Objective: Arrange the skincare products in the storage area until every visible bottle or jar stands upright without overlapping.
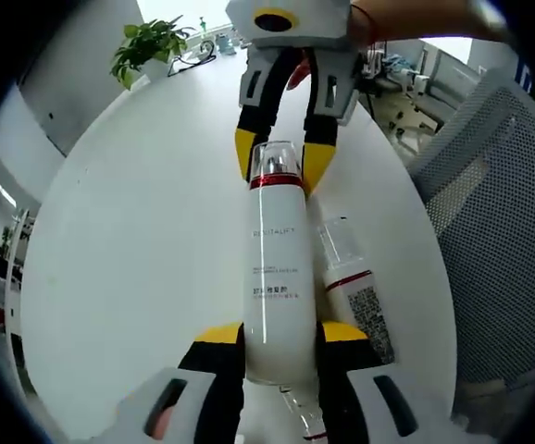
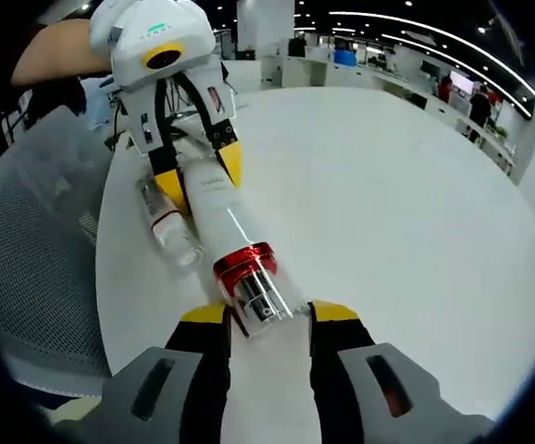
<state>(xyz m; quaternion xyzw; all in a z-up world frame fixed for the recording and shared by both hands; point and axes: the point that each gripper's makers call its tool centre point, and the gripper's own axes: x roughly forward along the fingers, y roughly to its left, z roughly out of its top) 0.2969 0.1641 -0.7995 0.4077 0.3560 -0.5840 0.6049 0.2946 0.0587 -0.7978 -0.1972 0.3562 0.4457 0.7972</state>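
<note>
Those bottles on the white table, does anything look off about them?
Yes. The tall white bottle is lying horizontally, held at both ends between the two grippers' jaws, not upright. Beside it, a smaller clear bottle lies flat on the table.

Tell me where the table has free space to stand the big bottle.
Bare table runs wide from the white bottle to the far edge. It is crowded toward the mesh chair, where the small bottle lies against it.

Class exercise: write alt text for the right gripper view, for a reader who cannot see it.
A tall white bottle with a red band and clear cap lies on a round white table, held at both ends: the right tool around its cap, the left tool around its base. A smaller clear bottle lies beside it, near a grey mesh chair.
</note>
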